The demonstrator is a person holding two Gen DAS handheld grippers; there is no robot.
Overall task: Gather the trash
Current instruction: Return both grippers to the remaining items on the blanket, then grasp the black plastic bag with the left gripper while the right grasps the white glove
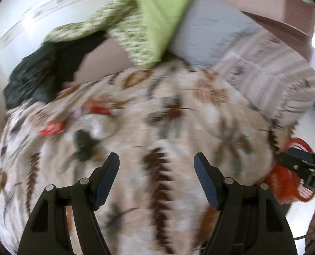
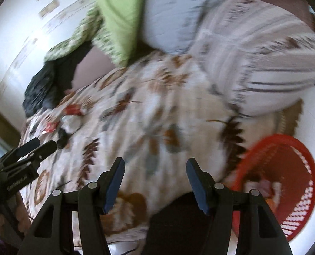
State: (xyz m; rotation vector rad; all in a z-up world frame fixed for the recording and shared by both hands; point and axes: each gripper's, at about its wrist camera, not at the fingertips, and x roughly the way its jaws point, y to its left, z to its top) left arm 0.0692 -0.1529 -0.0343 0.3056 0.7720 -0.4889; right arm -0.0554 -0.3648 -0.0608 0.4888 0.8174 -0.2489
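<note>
Both views are motion-blurred. On the leaf-patterned blanket (image 1: 178, 127) lies a small cluster of trash. It is made up of a red wrapper (image 1: 51, 127), a second red wrapper (image 1: 99, 109), a crumpled white piece (image 1: 98, 125) and a black piece (image 1: 84, 142). My left gripper (image 1: 156, 159) hangs open over the blanket, to the right of the cluster, with nothing between its fingers. My right gripper (image 2: 155, 161) is also open and empty, above the bed's near edge. A red mesh basket (image 2: 285, 170) stands on the floor to its right, with some scraps inside.
A green pillow (image 1: 157, 17), a grey pillow (image 1: 210, 34) and a striped cover (image 1: 274, 74) are piled at the far end of the bed. A black garment (image 1: 36, 72) lies at the far left by the white wall. A woven mat (image 2: 289, 116) is on the floor.
</note>
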